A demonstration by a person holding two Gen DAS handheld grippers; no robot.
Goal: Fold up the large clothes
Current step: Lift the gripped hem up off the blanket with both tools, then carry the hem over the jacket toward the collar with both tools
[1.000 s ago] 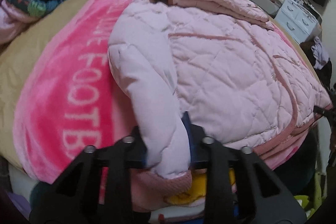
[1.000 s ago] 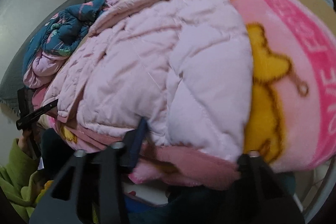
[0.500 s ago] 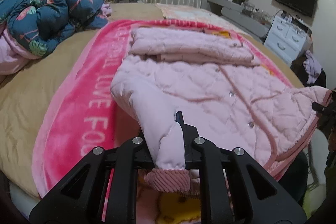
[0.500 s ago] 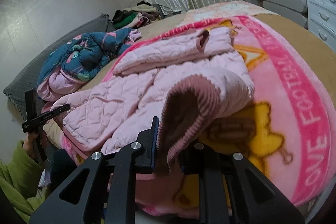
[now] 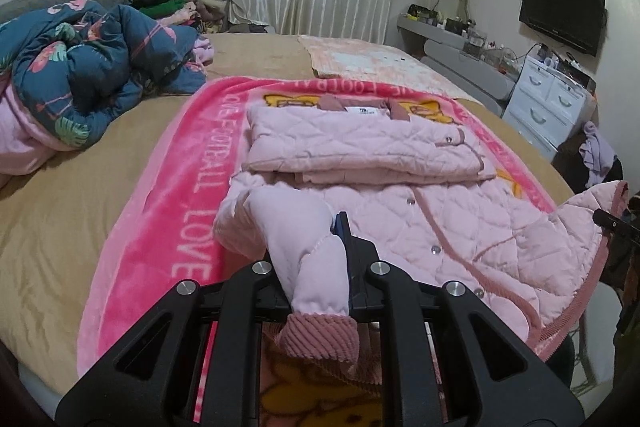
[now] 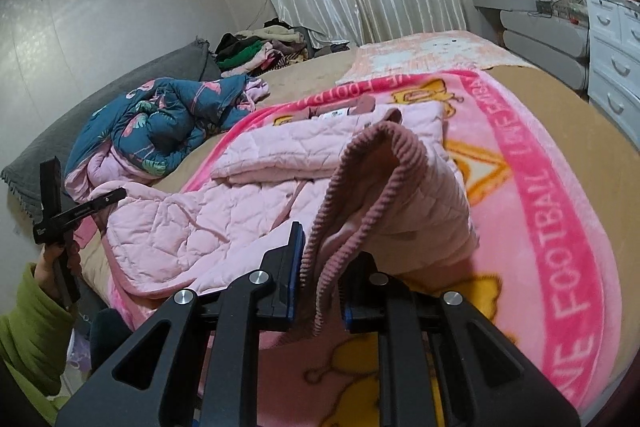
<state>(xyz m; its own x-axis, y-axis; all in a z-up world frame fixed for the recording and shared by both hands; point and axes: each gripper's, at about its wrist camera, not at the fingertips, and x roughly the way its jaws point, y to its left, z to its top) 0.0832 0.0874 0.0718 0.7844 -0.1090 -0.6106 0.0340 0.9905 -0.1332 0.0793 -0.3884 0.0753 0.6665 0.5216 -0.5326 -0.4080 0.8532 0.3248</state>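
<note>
A pale pink quilted jacket [image 5: 460,227] lies front-up on a bright pink blanket [image 5: 160,227] spread over a bed [image 5: 60,227]. Its collar end is already doubled over toward the far curtains, so the long axis runs from the person away across the bed. The left gripper [image 5: 316,291] has its fingers closed on a sleeve near the ribbed cuff [image 5: 320,335]. The right gripper [image 6: 320,291] pinches the lifted ribbed hem edge [image 6: 360,187]. Both near parts are held up, likely to carry them forward for the next fold.
</note>
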